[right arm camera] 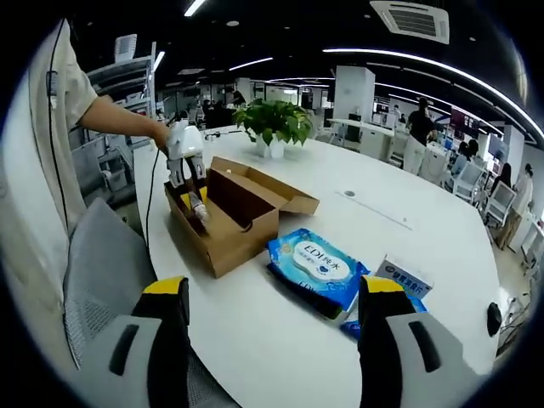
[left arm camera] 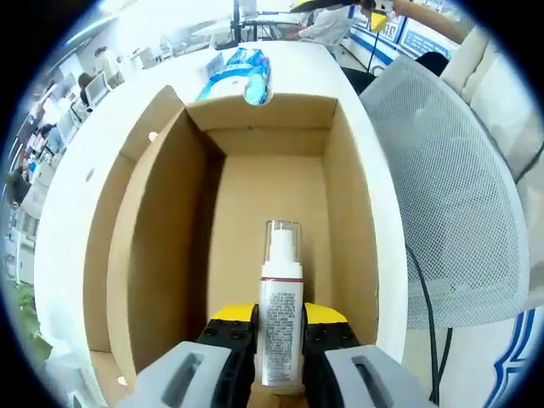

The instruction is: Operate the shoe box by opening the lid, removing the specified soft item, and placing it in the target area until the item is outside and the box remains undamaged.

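the shoe box (left arm camera: 255,212) sits open on the white table (right arm camera: 408,238), its lid flap folded out flat toward 9 o'clock in the left gripper view. the left gripper (left arm camera: 280,336) reaches down into the box with its 2 jaws pinching a spray bottle (left arm camera: 280,314) by the labelled body, clear cap pointing toward 12 o'clock. in the right gripper view that same gripper shows at 10 o'clock, over the box's near end, bottle between its jaws.

the right gripper (right arm camera: 272,323) hangs back above the table with its jaws spread wide and nothing between them. just past them, toward 1 o'clock, lies a blue wipes pack (right arm camera: 319,265), already outside the box and close beside its end wall; a smaller blue-and-white packet (right arm camera: 404,276) lies next to it. a potted plant (right arm camera: 274,123) stands beyond the box.

the wipes pack looks like the soft item, so the bottle seems to be an extra being lifted out or set back; i cannot tell which. to do this well, keep the pinch centred on the label, since the bottle is smooth and could slide or pivot. move straight up along the box's axis, away from the cardboard side walls, so nothing drags on them or creases the flap. the free gripper could steady the box's end wall if the box starts to shift.
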`<state>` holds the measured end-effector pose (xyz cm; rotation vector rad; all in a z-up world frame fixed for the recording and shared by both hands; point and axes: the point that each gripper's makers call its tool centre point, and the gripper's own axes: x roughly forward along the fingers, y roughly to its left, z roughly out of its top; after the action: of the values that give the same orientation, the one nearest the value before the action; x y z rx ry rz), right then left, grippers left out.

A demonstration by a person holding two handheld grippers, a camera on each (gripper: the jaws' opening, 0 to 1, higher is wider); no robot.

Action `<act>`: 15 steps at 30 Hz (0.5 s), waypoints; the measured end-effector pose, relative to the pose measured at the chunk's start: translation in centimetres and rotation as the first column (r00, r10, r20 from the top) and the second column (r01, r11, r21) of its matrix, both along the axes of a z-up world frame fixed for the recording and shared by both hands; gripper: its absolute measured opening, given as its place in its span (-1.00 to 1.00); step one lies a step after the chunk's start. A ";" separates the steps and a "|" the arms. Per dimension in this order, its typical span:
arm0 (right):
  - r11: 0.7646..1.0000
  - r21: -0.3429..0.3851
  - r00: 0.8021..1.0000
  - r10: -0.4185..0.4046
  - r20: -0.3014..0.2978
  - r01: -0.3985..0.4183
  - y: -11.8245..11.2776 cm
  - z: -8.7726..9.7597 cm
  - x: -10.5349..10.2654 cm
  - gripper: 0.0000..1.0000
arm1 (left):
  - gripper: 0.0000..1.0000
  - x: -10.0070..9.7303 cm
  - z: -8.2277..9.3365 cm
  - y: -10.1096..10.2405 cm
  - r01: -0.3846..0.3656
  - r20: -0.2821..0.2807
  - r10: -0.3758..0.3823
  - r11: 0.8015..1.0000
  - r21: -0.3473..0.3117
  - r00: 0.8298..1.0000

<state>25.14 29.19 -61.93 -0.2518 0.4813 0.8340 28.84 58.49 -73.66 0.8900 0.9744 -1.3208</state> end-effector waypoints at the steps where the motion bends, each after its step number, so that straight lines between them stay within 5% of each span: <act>1: 1.000 0.003 1.000 0.004 0.004 -0.004 0.1 0.1 0.0 0.51 | -0.64 0.0 0.2 -0.1 -0.002 0.002 0.002 1.000 -0.005 1.000; 15: 0.996 0.003 0.995 0.089 0.053 -0.089 2.9 0.5 -0.2 0.29 | -0.63 -0.6 3.5 -3.7 0.007 0.035 -0.003 0.993 -0.121 0.999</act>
<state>24.95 32.12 -61.38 -0.2916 0.4208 0.9134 28.23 54.84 -70.17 0.8204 0.8568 -1.3501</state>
